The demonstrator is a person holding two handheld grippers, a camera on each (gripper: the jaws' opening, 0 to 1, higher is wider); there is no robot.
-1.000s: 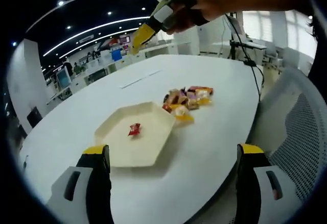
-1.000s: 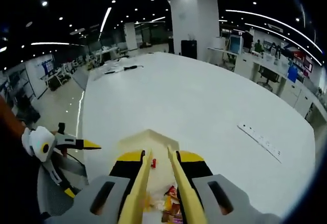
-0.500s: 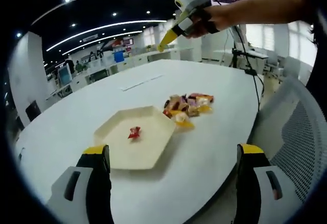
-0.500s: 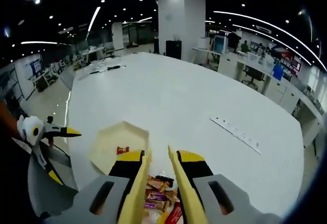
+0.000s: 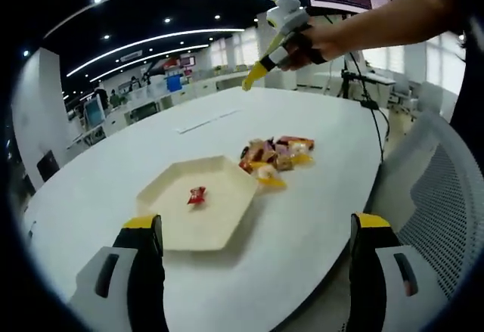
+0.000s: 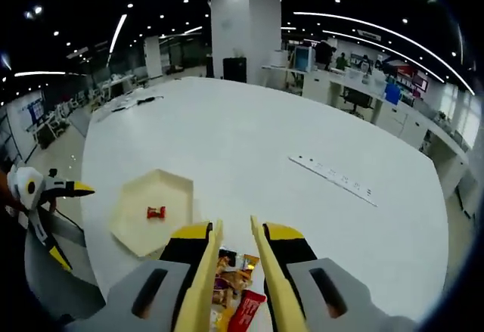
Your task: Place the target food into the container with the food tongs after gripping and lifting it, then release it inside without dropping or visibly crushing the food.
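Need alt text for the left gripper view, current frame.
A hexagonal cream tray on a round white table holds one red-wrapped candy, with a pile of wrapped snacks just beyond its far edge. The left gripper frames the bottom with jaws wide open, while the right gripper, held in a hand, hovers above the table.

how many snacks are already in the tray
1. A single red-wrapped snack lies near the middle of the cream hexagonal tray. The other wrapped snacks sit in a pile on the white table, just off the tray's edge.
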